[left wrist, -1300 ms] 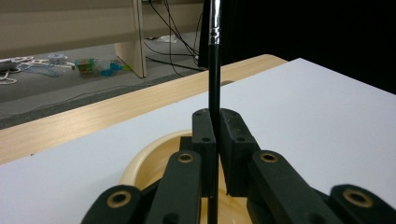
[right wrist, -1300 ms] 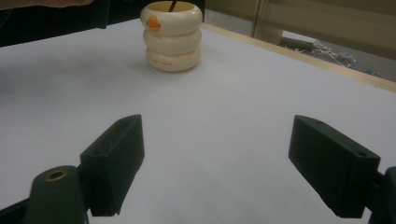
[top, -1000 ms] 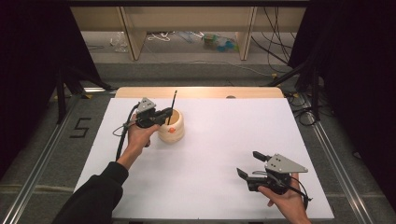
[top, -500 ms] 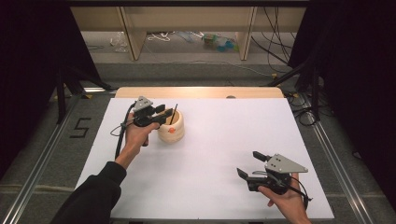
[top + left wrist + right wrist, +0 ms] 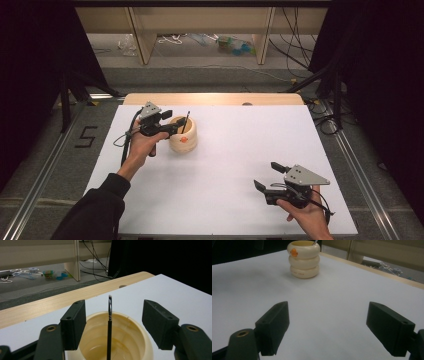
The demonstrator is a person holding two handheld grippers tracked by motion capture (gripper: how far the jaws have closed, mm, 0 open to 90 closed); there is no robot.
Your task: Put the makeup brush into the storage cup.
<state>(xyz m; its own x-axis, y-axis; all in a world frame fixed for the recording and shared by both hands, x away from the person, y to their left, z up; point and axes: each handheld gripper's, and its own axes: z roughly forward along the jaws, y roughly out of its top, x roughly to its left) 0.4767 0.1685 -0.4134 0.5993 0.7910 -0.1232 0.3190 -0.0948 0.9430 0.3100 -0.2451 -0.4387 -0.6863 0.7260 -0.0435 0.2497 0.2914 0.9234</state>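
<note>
A cream ringed cup (image 5: 183,136) with an orange mark stands on the white table at the left. A thin black pen (image 5: 186,121) leans inside it. My left gripper (image 5: 174,119) hovers at the cup's rim. In the left gripper view its jaws have just been opening; the pen (image 5: 109,322) stands free between them over the cup (image 5: 125,340), touched by neither pad. My right gripper (image 5: 267,175) rests low at the front right, open and holding nothing. The right gripper view looks past its open jaws (image 5: 329,322) to the cup (image 5: 304,258) far off.
The white tabletop (image 5: 240,150) stretches bare between the cup and my right hand. A wooden strip (image 5: 215,98) runs along its far edge. Beyond it are a shelf and loose cables on the floor (image 5: 200,42). Metal rails flank the table.
The left gripper's jaws have parted and let go of the pen. The pen has sunk from above the gripper down into the cup. The right gripper has kept still.
</note>
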